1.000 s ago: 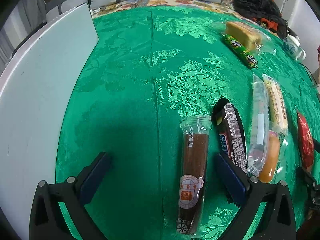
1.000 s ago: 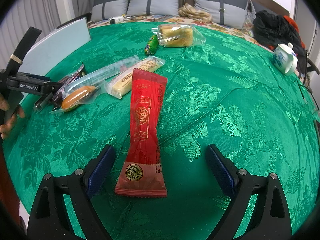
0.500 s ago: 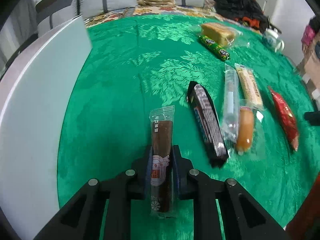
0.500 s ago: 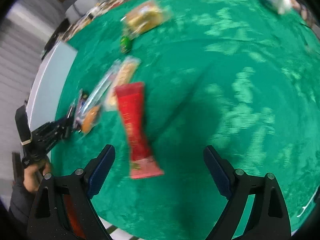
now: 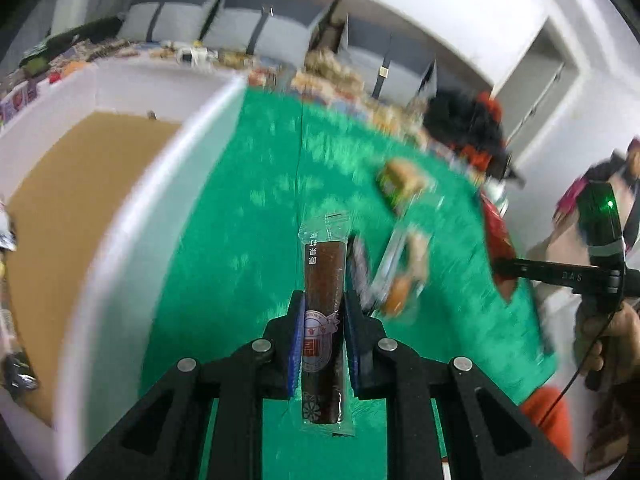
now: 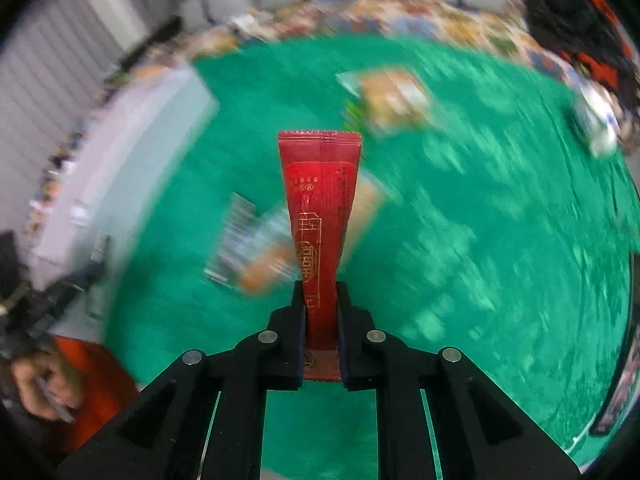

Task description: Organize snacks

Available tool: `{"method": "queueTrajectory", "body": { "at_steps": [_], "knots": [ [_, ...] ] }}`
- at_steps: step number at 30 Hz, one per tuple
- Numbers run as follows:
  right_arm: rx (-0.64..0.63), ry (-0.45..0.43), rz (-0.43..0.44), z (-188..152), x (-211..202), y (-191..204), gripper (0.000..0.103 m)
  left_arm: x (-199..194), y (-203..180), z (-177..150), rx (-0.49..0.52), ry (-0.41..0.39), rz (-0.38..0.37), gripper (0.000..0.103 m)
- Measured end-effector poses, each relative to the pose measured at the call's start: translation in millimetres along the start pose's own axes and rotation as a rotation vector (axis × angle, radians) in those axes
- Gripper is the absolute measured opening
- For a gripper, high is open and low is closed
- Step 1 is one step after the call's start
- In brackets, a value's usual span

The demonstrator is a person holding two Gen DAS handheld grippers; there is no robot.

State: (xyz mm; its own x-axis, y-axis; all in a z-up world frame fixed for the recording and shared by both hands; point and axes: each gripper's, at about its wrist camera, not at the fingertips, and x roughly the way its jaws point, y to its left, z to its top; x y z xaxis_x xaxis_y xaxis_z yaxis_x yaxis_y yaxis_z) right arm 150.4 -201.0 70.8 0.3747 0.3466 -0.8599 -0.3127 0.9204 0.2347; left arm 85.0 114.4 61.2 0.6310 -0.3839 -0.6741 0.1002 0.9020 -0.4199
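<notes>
"DAS" on the right hand-held gripper

Both fisheye views are evenly and brightly lit, and no hard shadows are seen. Heavy motion blur is spread over the green tablecloth and the loose snacks, more strongly in the right wrist view. Only the brown snack bar and the red packet are rendered sharp. Straight edges are bent towards the dark circular borders.
</notes>
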Motion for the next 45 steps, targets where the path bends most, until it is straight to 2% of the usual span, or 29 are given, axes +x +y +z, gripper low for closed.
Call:
{"method": "queueTrajectory", "body": {
  "at_steps": [3,6,7,9,11,12,13,14,15,18,19,23,26,27,29,33,34,37,40,42,45],
  "knots": [
    [-0.045,-0.060,0.150,31,-20,61,0.013,-40,17,21,-0.008,-0.070,0.027,0.018],
    [-0.114,-0.087,0.300,55,-23,134,0.013,-68,51,36,-0.014,-0.102,0.150,0.018],
    [-0.142,-0.081,0.350,63,-17,165,0.013,-75,70,39,-0.026,-0.098,0.218,0.018],
    [-0.190,-0.078,0.381,71,-6,204,0.013,-79,96,40,-0.053,-0.083,0.280,0.018],
    [-0.215,-0.069,0.415,75,13,244,0.019,-77,124,37,-0.078,-0.036,0.346,0.020],
    [-0.207,-0.053,0.438,77,25,256,0.032,-75,135,35,-0.090,-0.010,0.390,0.033],
    [-0.197,-0.036,0.453,79,33,262,0.061,-73,147,31,-0.109,0.016,0.441,0.046],
    [-0.185,-0.030,0.450,77,41,267,0.068,-75,154,29,-0.125,0.026,0.474,0.073],
    [-0.177,-0.051,0.440,72,44,266,0.068,-82,162,23,-0.149,0.015,0.509,0.081],
    [-0.173,-0.104,0.414,56,43,244,0.068,-98,163,6,-0.170,-0.036,0.482,0.082],
    [-0.175,-0.125,0.371,47,43,228,0.068,-100,160,2,-0.168,-0.044,0.473,0.082],
    [-0.185,-0.225,0.061,-7,55,128,0.070,-103,110,-7,-0.084,-0.090,0.368,0.082],
    [-0.083,-0.188,-0.173,-56,61,31,0.070,-90,55,-10,0.022,-0.087,0.242,0.084],
    [-0.035,-0.167,-0.234,-71,61,1,0.070,-81,38,-12,0.058,-0.076,0.205,0.088],
    [0.032,-0.154,-0.296,-89,56,-38,0.070,-55,2,-20,0.129,-0.037,0.138,0.097],
    [0.067,-0.146,-0.356,-102,52,-74,0.070,27,-45,-51,0.252,0.083,0.132,0.097],
    [0.067,-0.135,-0.362,-101,58,-77,0.070,56,-53,-63,0.292,0.130,0.154,0.097],
    [0.066,-0.120,-0.361,-98,64,-89,0.072,104,-69,-81,0.366,0.201,0.250,0.092],
    [0.075,-0.164,-0.350,-99,65,-98,0.083,127,-71,-79,0.383,0.194,0.281,0.092],
    [0.077,-0.201,-0.349,-97,69,-101,0.090,138,-70,-74,0.373,0.189,0.276,0.097],
    [0.084,-0.210,-0.344,-98,67,-103,0.090,154,-65,-58,0.348,0.179,0.281,0.103]
  ]
}}
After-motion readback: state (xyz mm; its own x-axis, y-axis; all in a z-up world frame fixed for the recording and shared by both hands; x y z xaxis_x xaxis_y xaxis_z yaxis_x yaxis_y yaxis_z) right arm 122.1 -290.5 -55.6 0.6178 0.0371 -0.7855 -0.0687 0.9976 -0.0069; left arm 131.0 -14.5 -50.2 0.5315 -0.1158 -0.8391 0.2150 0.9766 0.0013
